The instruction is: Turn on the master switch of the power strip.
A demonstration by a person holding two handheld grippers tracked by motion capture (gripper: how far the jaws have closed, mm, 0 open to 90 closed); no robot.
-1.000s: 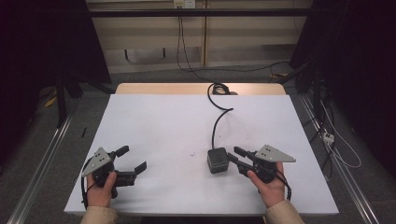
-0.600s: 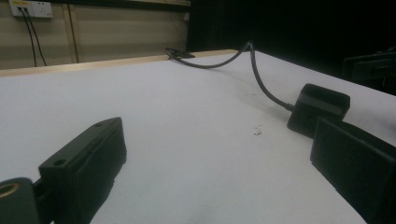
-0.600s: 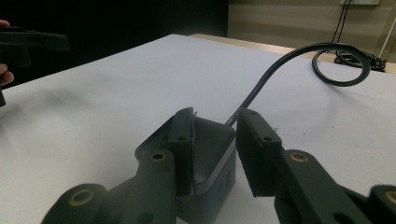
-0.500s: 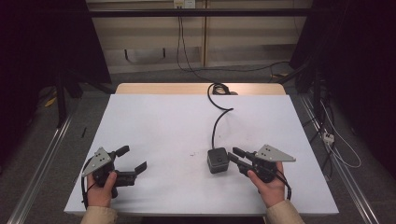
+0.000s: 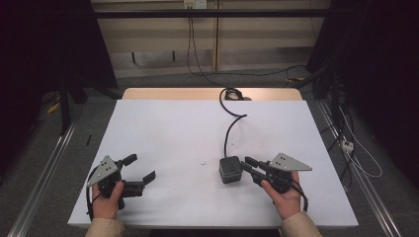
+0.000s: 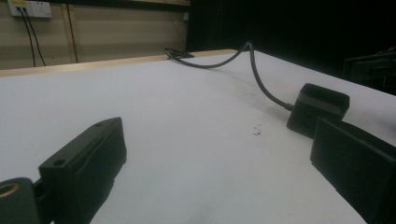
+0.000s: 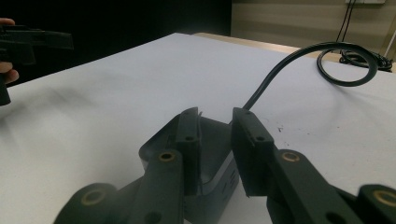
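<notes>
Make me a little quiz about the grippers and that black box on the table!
1. What sits right at the tips of the right gripper?
A. a black box with a cable
B. a red cup
C. a banana
2. True or false: the left gripper is shut on the cable.
3. Fill in: the cable runs from the box toward the ___ edge of the table.

Key
1. A. The right gripper's jaws have just been closing, and part of the box shows between them.
2. False. The left gripper is open, with nothing between its jaws.
3. far
</notes>
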